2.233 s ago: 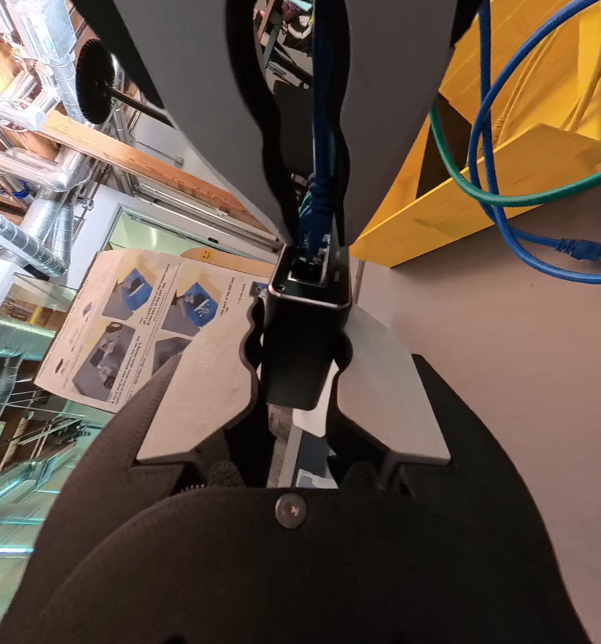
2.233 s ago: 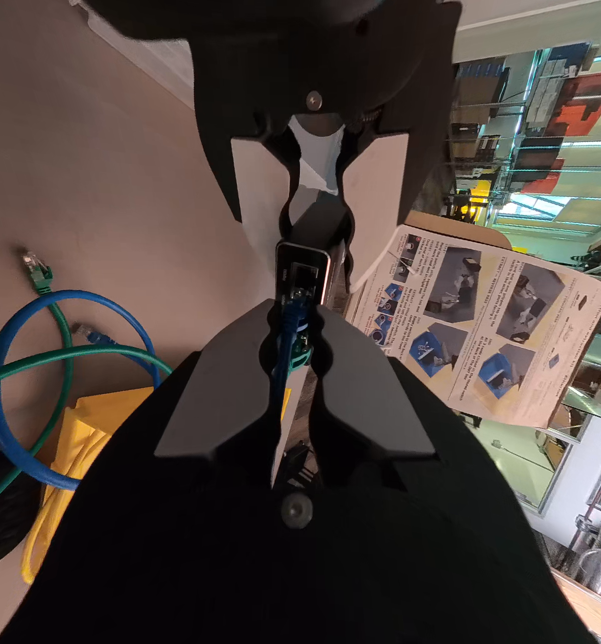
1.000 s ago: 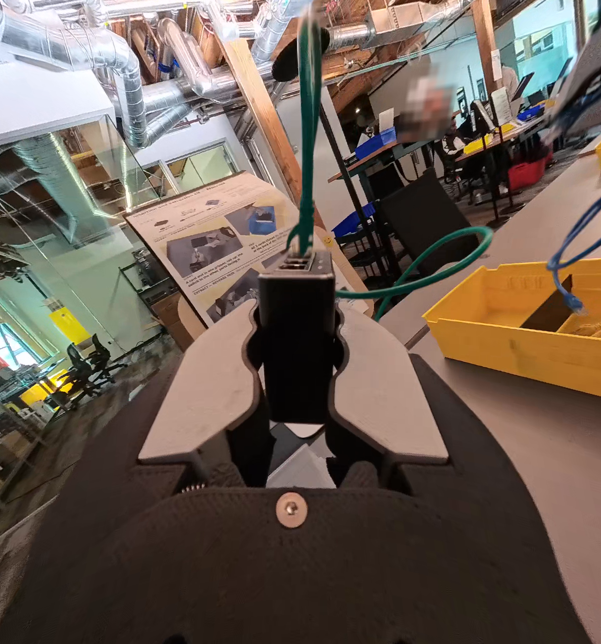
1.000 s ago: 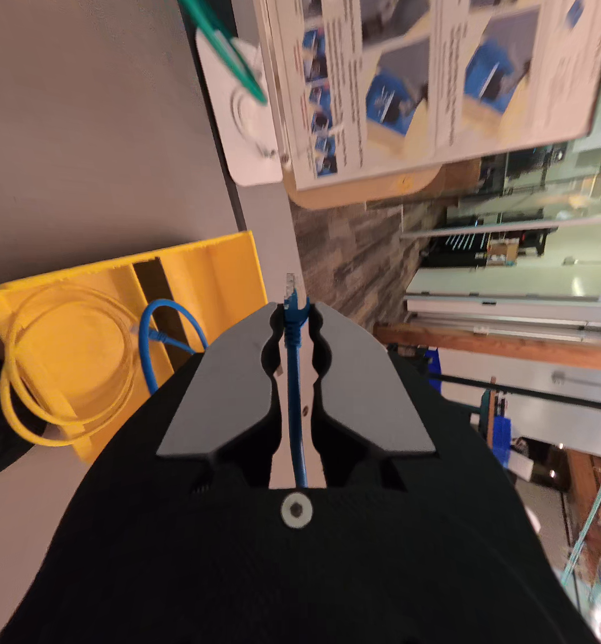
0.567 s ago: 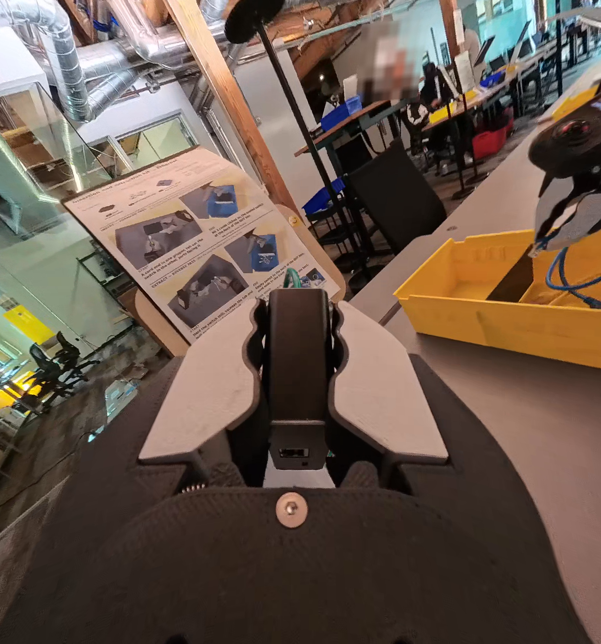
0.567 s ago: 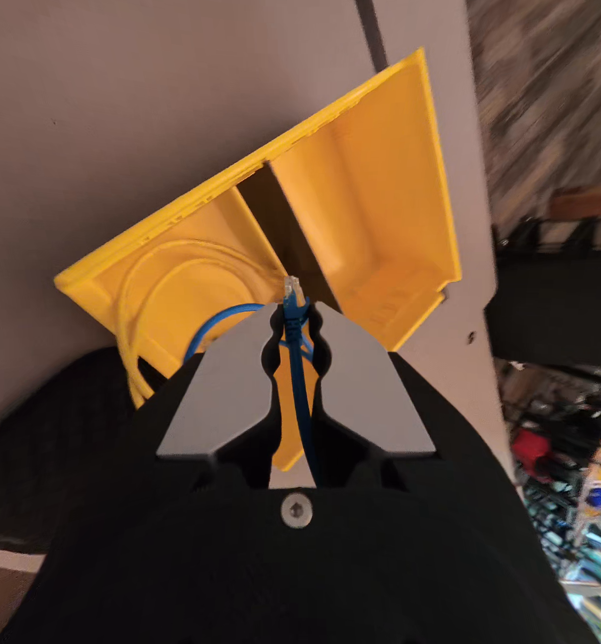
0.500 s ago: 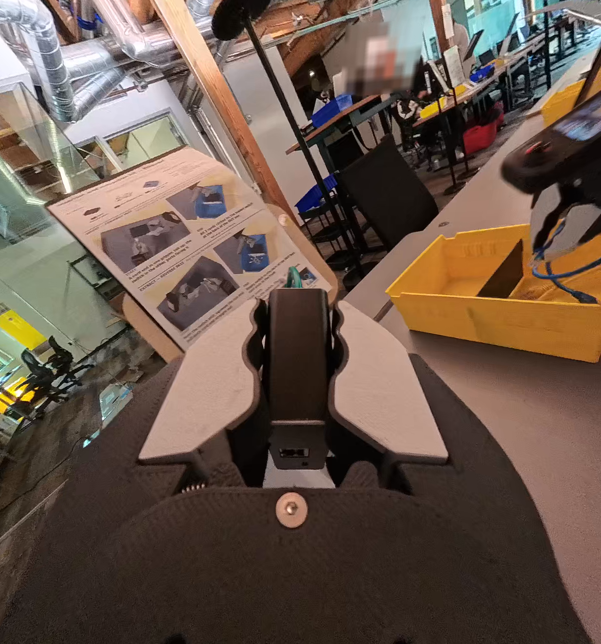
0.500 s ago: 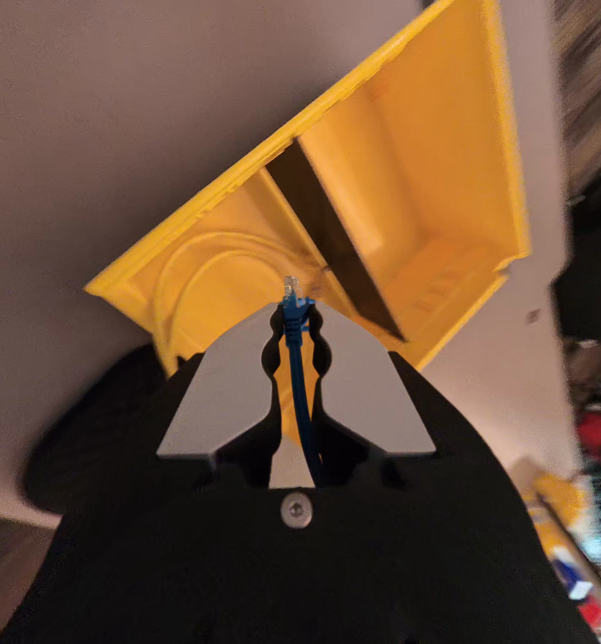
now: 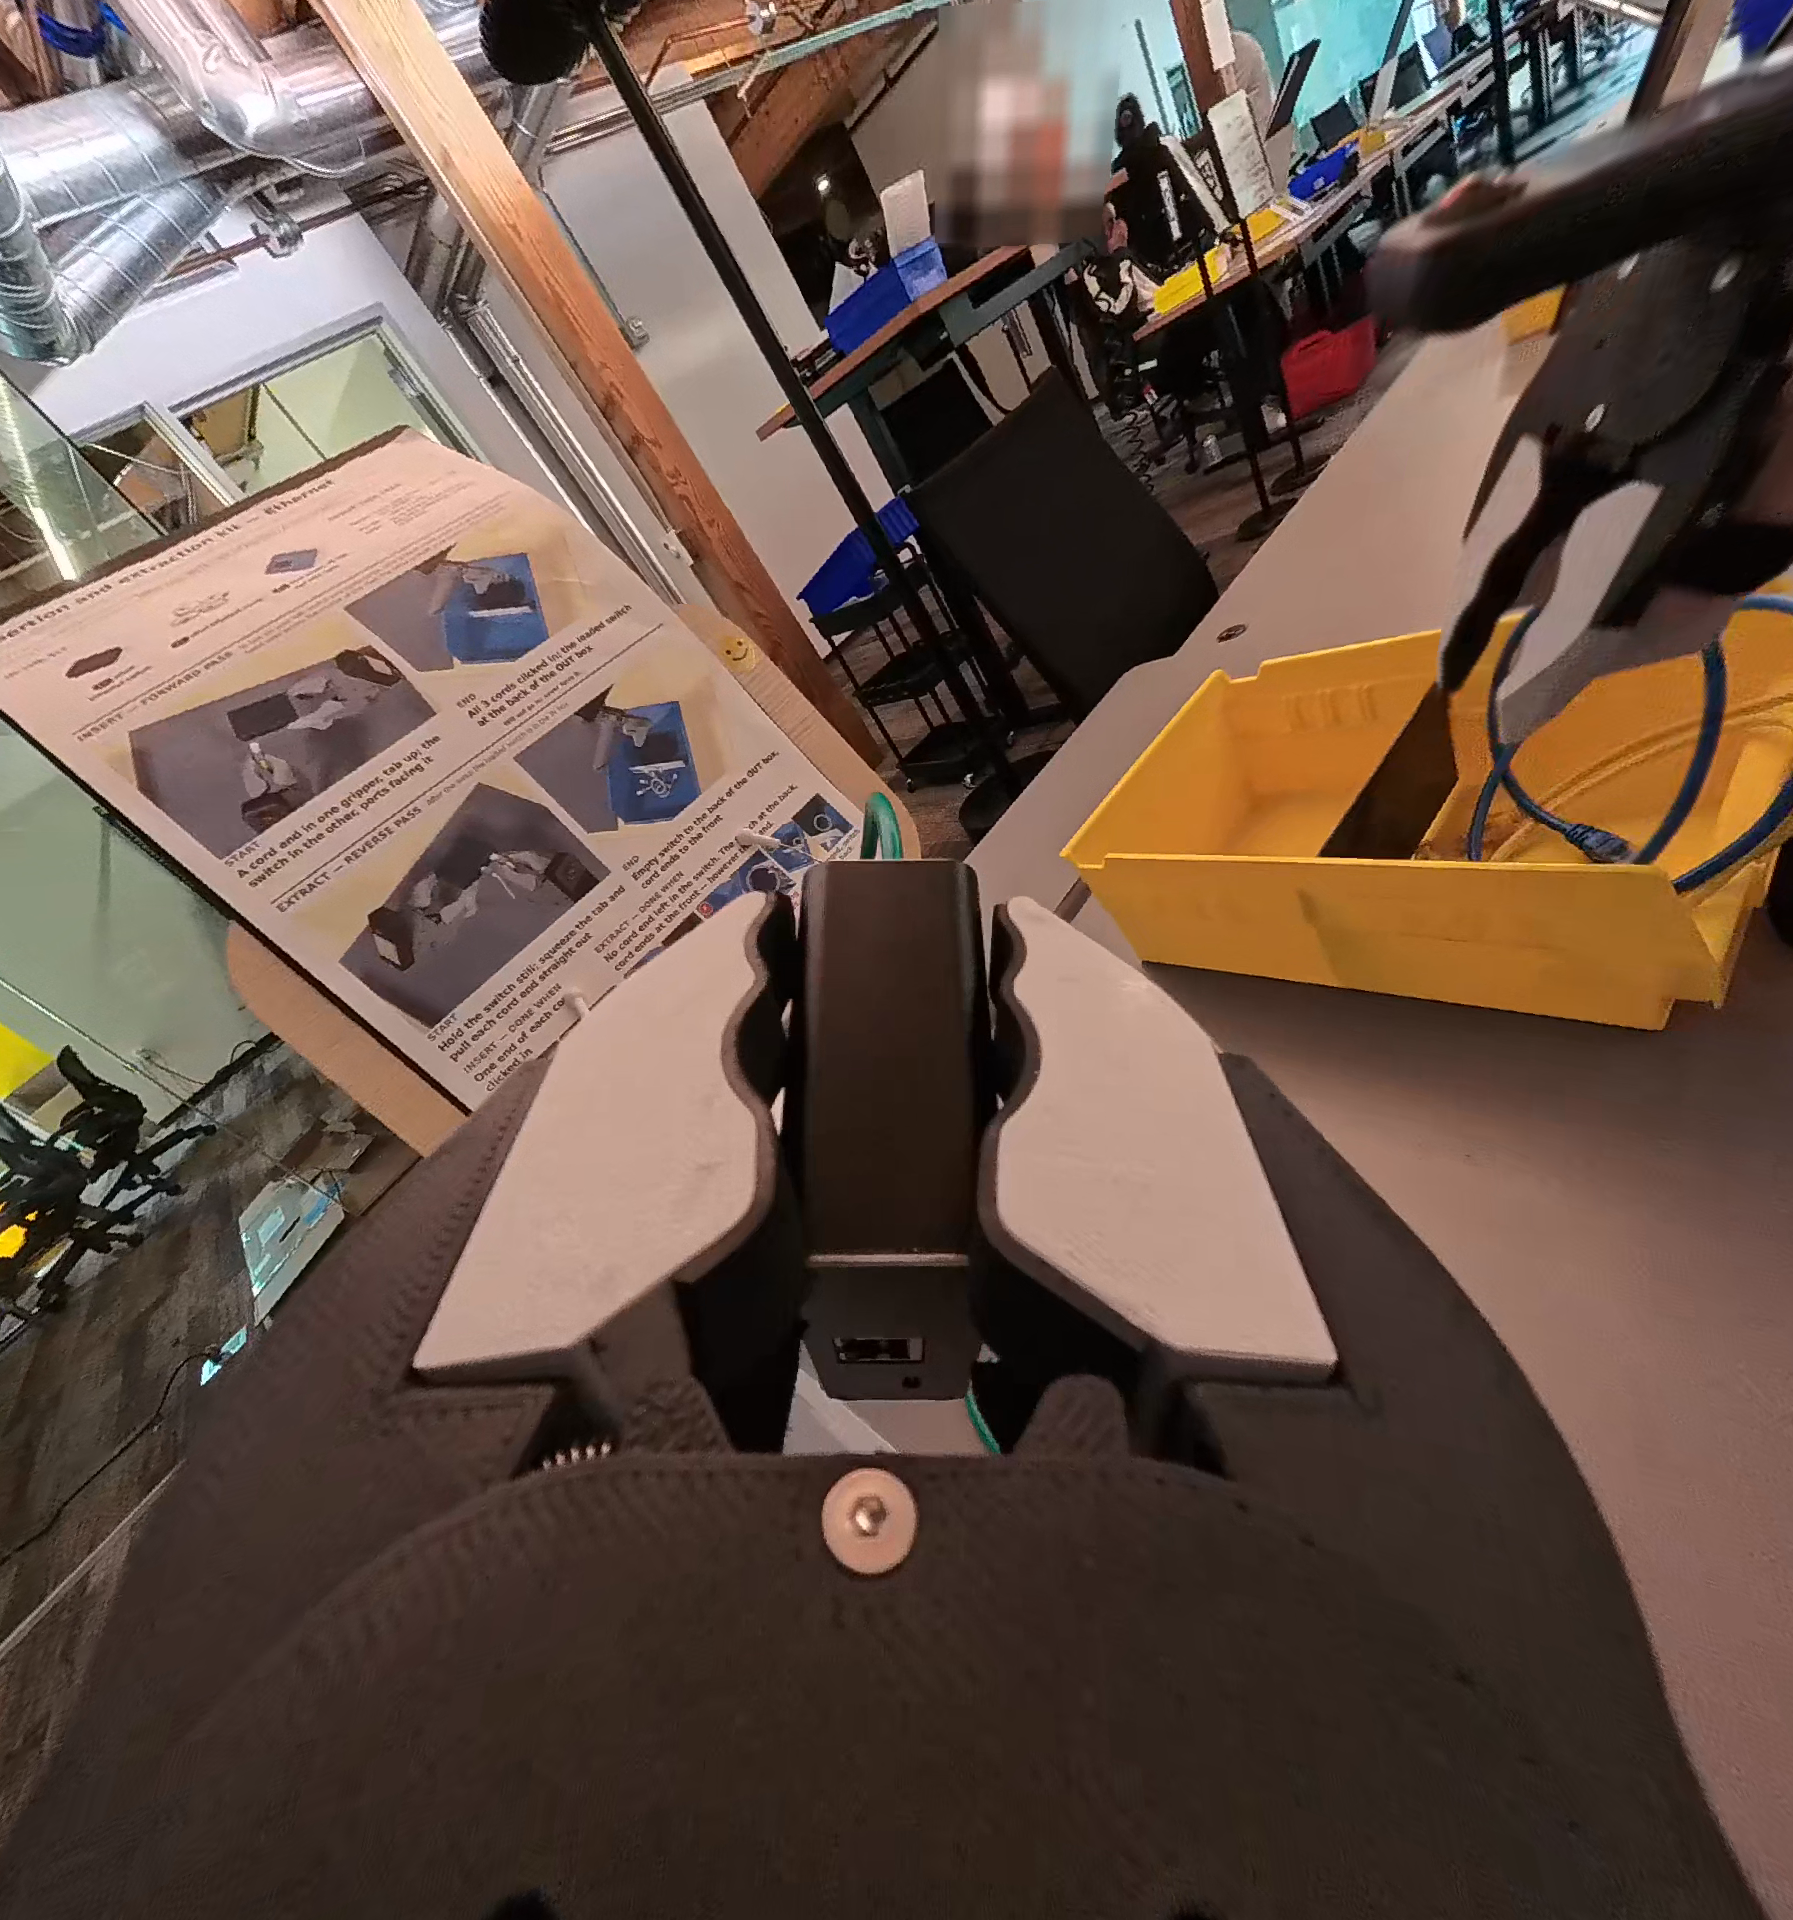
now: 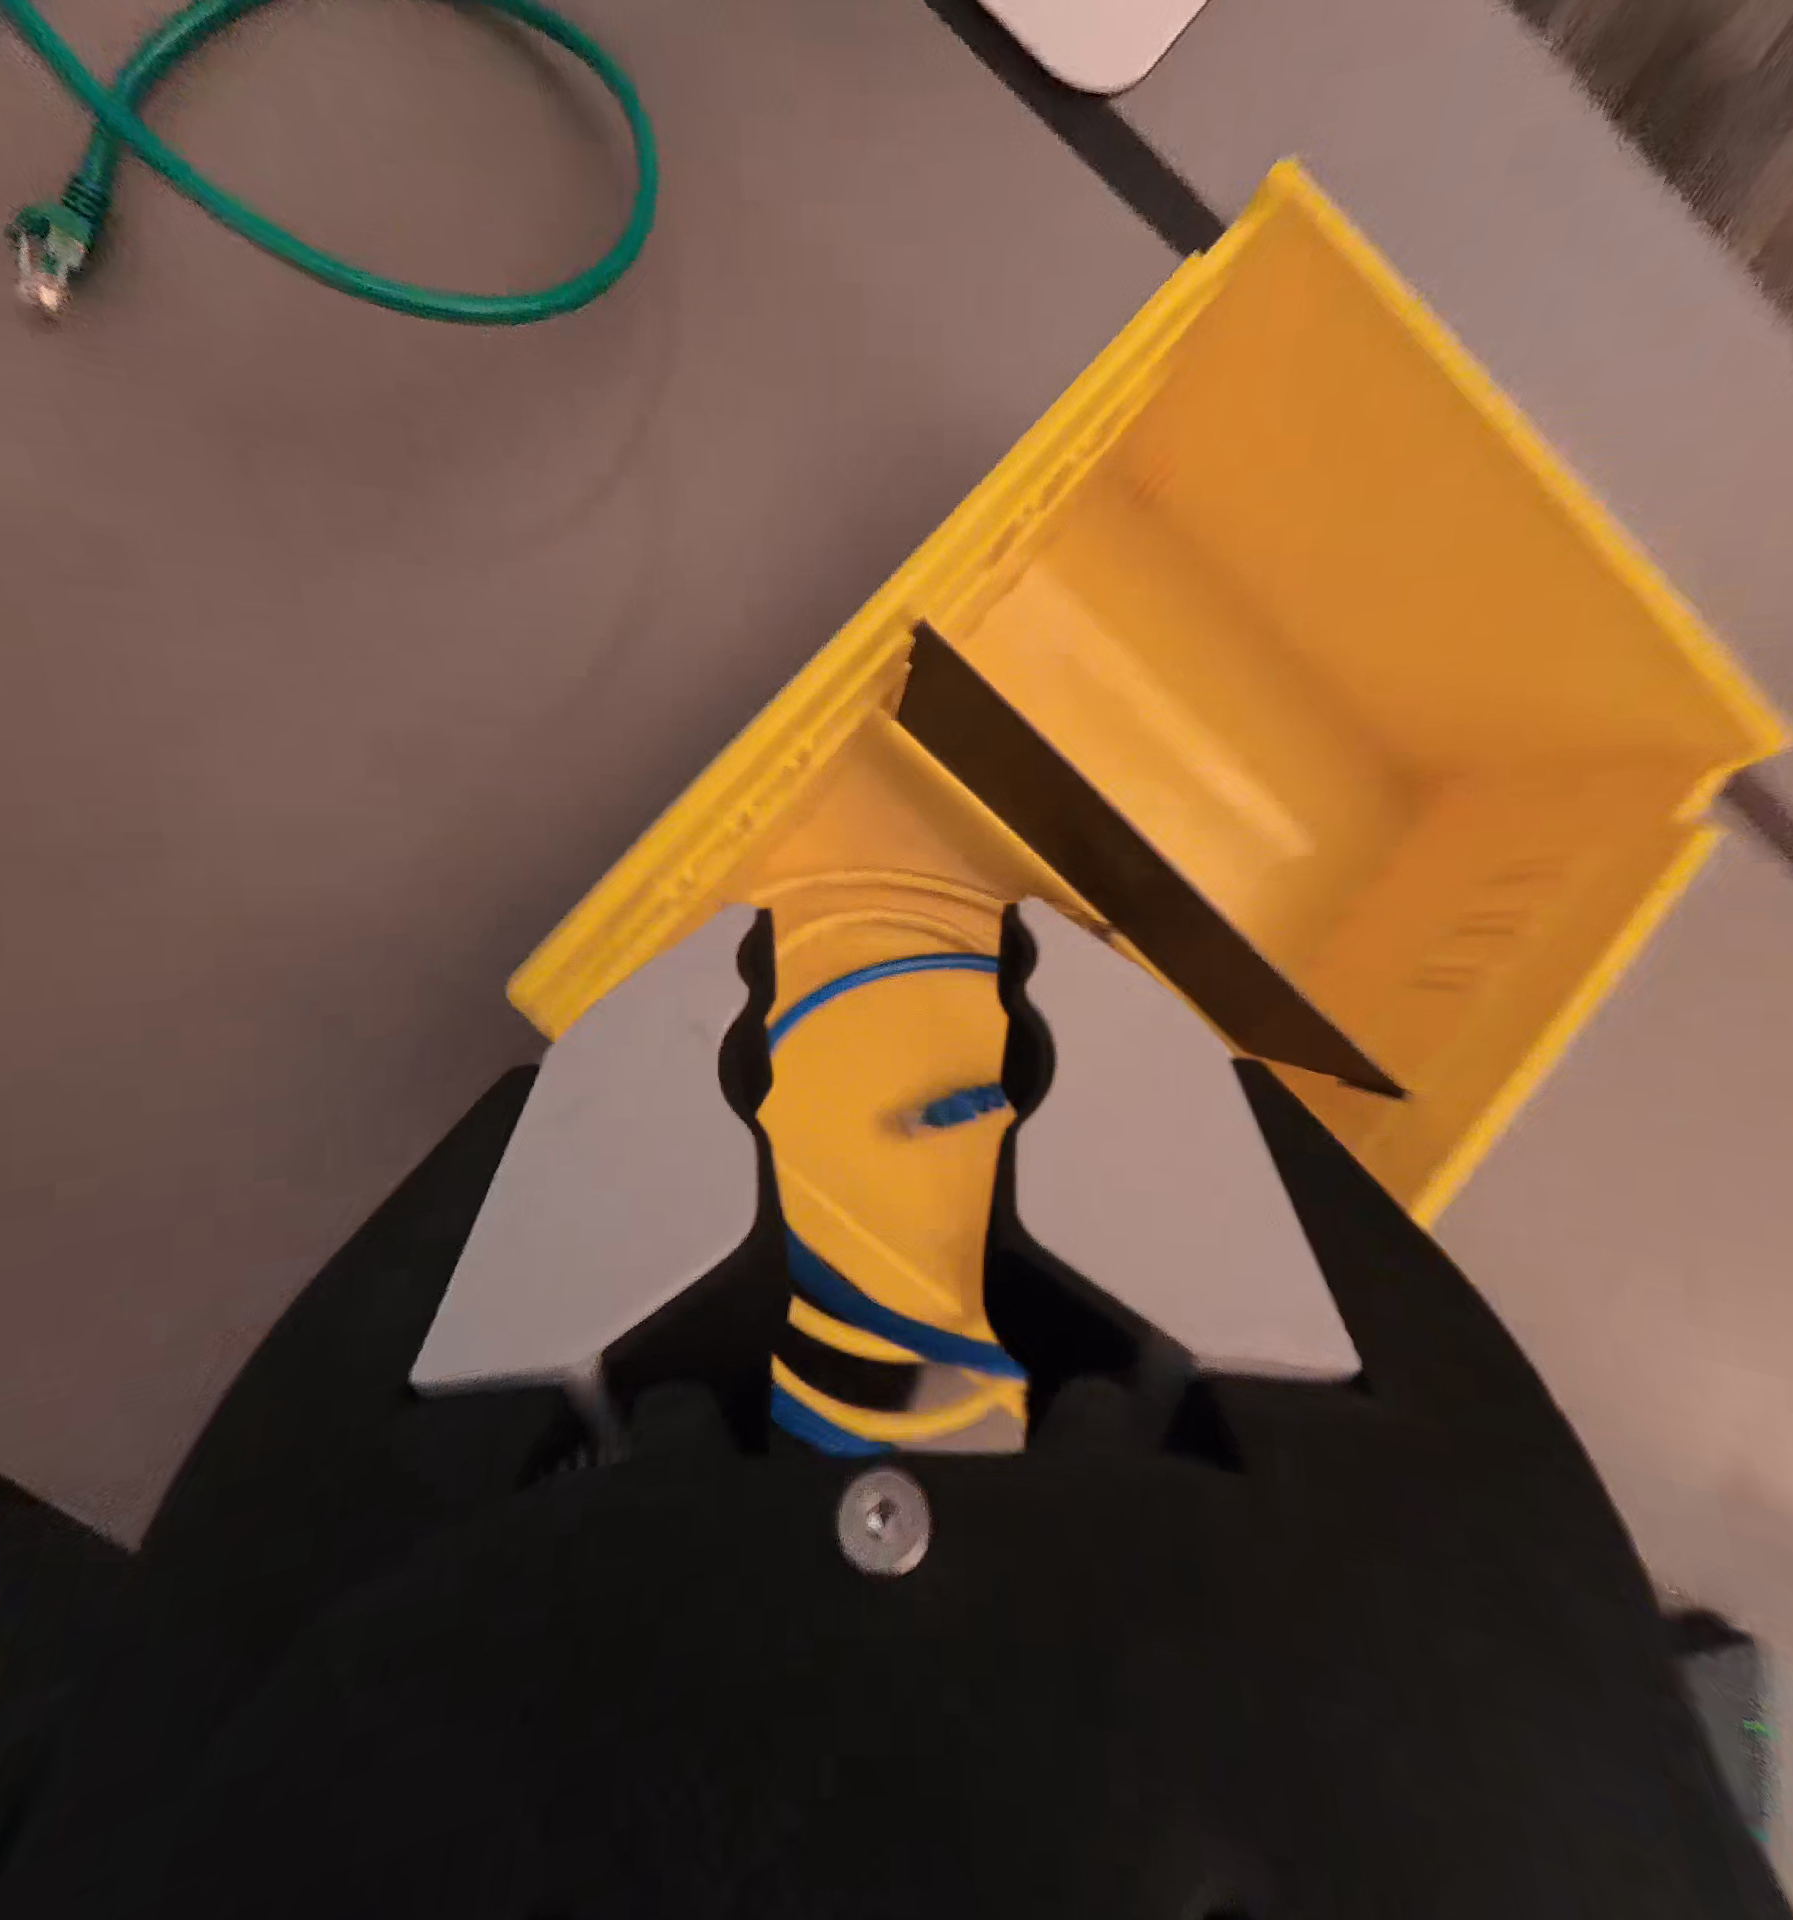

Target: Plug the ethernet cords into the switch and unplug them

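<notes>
Left wrist view shows the switch (image 9: 890,1081), a black box, clamped between the left gripper (image 9: 887,935) fingers with its port end pointing away, held above the table (image 9: 1494,1195). A green cord (image 9: 881,831) peeks out beyond its far end and seems to be plugged in there, though the ports themselves are hidden; a green strand also shows under the switch near the gripper's base.

The right gripper (image 10: 881,925) hangs over the yellow bin (image 10: 1494,520) with its jaws spread and nothing between them. The blue cord (image 10: 876,982) lies coiled in the bin's nearer compartment, on top of a yellow cord (image 10: 902,1408), with its plug (image 10: 959,1107) free. The bin's other compartment, past the black divider (image 10: 1110,852), looks empty.

Judging by this, the unplugging half is under way: the blue cord is out and put away, the yellow one is stored too, and the green one is probably the last to pull. Its loose end (image 10: 50,249) lies looped on the table, well apart from the bin. After that, the switch itself may need setting down.

The table is plain matte grey. At its far edge a printed instruction sheet (image 9: 352,779) leans on a wooden board. Beyond is an open workshop with timber beams, silver ducts, glass partitions, desks, office chairs, blue bins and a seated person far off.
</notes>
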A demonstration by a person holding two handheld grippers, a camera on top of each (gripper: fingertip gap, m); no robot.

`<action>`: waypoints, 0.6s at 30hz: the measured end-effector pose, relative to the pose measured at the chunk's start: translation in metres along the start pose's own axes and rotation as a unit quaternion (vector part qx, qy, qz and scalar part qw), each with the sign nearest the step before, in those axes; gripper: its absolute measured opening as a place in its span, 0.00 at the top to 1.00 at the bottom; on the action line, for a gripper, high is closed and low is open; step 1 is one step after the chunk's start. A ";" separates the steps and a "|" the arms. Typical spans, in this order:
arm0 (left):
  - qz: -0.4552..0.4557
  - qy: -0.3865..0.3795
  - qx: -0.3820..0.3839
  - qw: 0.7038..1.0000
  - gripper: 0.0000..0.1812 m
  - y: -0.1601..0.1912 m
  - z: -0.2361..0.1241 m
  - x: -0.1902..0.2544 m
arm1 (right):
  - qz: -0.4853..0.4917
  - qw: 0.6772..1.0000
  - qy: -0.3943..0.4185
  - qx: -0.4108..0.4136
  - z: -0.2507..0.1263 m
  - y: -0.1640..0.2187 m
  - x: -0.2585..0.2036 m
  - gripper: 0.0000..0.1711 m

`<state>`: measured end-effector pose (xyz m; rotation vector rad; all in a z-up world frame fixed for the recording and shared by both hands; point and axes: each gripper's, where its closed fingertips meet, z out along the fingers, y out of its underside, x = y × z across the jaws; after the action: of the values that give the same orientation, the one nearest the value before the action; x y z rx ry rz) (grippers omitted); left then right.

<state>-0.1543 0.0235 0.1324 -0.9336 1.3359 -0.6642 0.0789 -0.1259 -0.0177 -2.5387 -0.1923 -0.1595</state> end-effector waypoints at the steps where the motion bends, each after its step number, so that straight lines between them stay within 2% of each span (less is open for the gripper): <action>1: 0.000 0.001 0.002 1.000 0.80 -0.001 0.000 0.000 | -0.032 0.999 -0.004 0.001 -0.010 0.006 0.000 0.75; 4: 0.001 0.002 0.005 1.000 0.80 -0.003 -0.001 0.001 | -0.164 0.986 -0.029 -0.010 -0.033 0.041 -0.014 0.65; 7: 0.002 0.004 0.007 1.000 0.81 -0.004 -0.001 0.003 | -0.247 0.968 0.008 -0.052 -0.040 0.086 -0.009 0.65; 8: 0.002 0.005 0.007 1.000 0.81 -0.005 -0.001 0.004 | -0.254 0.964 0.005 -0.075 -0.039 0.101 -0.009 0.66; 10: 0.003 0.008 0.007 1.000 0.80 -0.005 0.000 0.007 | -0.243 0.965 0.009 -0.100 -0.031 0.122 -0.006 0.74; 13: 0.008 0.013 0.005 1.000 0.80 -0.004 0.003 0.012 | -0.216 0.970 0.012 -0.107 -0.012 0.137 -0.004 0.82; 16: 0.012 0.023 0.005 1.000 0.81 -0.005 0.006 0.021 | -0.197 0.977 0.016 -0.085 0.002 0.134 -0.008 0.82; 17: 0.010 0.029 0.006 1.000 0.80 -0.006 0.006 0.024 | -0.188 0.980 0.009 -0.068 0.002 0.130 -0.012 0.81; 18: 0.007 0.037 0.010 0.999 0.80 -0.008 0.006 0.027 | -0.174 0.984 0.003 -0.046 0.000 0.123 -0.016 0.75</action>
<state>-0.1432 -0.0023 0.1249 -0.8902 1.3973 -0.7068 0.0843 -0.2280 -0.0876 -2.5755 -0.6407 -0.3167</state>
